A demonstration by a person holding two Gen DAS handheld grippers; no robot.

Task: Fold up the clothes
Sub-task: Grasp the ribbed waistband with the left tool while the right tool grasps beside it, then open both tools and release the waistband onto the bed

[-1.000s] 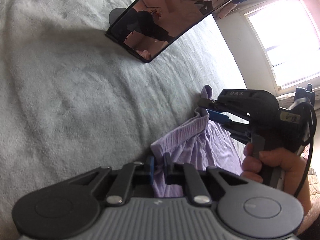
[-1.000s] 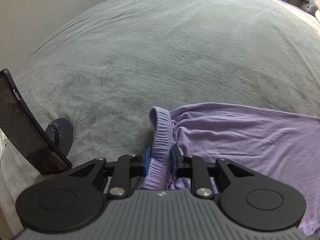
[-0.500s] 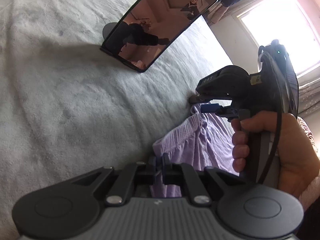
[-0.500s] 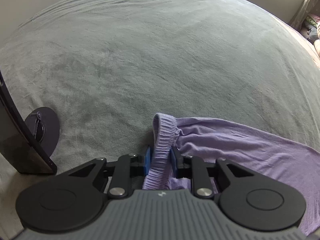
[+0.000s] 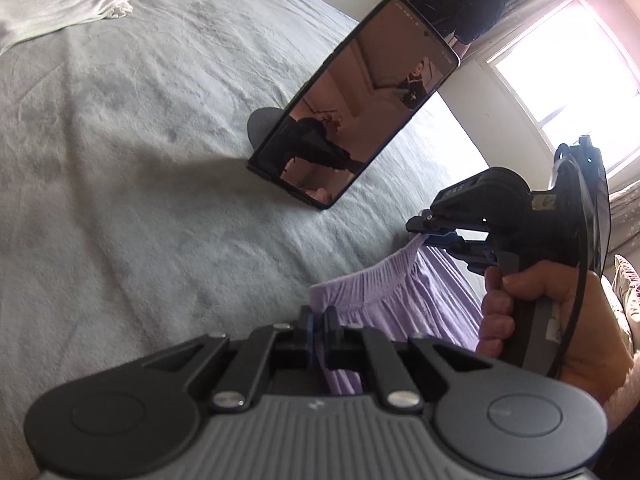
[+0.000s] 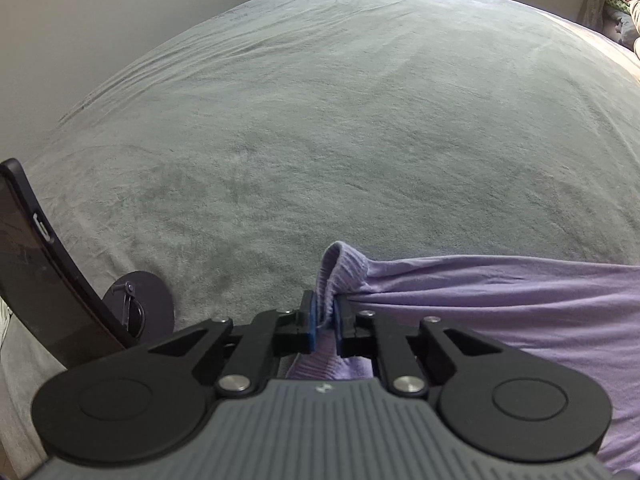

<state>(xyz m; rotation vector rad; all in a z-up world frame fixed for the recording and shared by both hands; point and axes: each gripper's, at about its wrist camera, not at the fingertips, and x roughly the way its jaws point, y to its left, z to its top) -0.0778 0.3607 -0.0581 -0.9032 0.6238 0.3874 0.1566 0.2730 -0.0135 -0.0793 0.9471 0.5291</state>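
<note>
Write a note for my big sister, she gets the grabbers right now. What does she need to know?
Left gripper: shut on the purple garment's ribbed waistband.
Right gripper: shut on the same waistband, at another spot.
The garment's held edge is lifted; the rest trails over the grey blanket.
A phone on a stand sits beside it; steer clear.
Folded white cloth lies at the far corner.
Done: both grips set. Left: every fold, it seems.
</note>
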